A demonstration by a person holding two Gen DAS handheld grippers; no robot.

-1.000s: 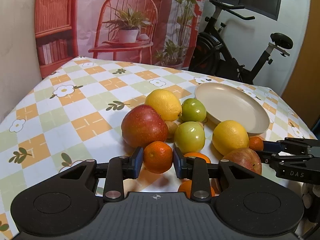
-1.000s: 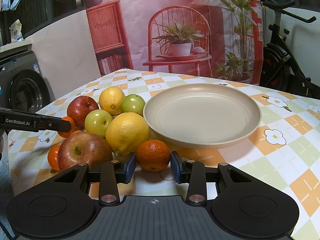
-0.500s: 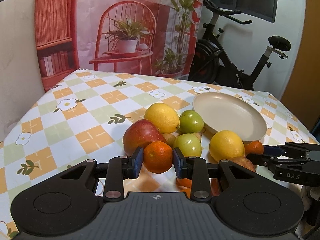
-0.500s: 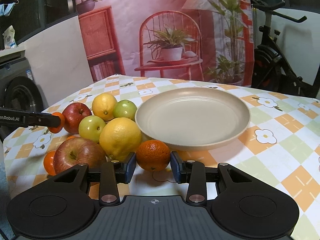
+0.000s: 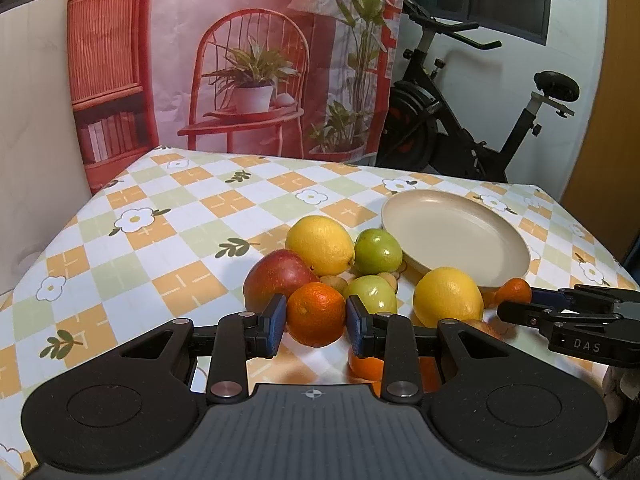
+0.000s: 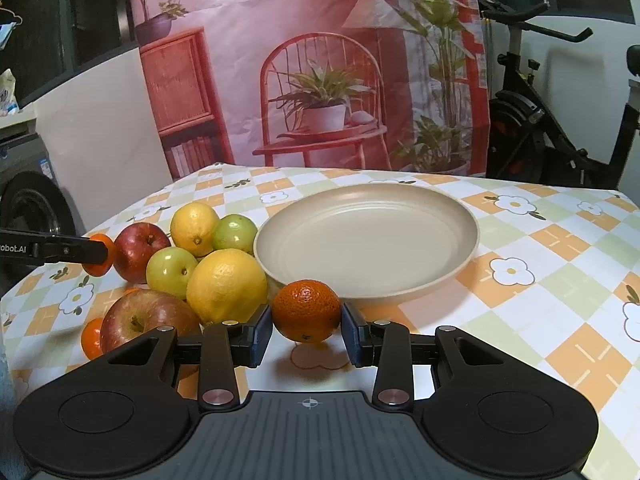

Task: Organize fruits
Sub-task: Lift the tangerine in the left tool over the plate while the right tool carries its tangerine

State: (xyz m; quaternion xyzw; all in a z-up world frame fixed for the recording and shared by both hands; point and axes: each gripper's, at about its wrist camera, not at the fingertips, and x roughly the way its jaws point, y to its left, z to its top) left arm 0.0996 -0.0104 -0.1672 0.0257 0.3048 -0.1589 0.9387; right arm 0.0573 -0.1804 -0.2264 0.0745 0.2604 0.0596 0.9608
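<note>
"DAS" on right hand-held gripper side; "obot.AI", cut off, on left hand-held gripper side.

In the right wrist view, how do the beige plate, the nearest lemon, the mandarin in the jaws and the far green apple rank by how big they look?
Largest to smallest:
1. beige plate
2. nearest lemon
3. mandarin in the jaws, though nearness to the camera enlarges it
4. far green apple, which is farther off, so its true size is unsure
</note>
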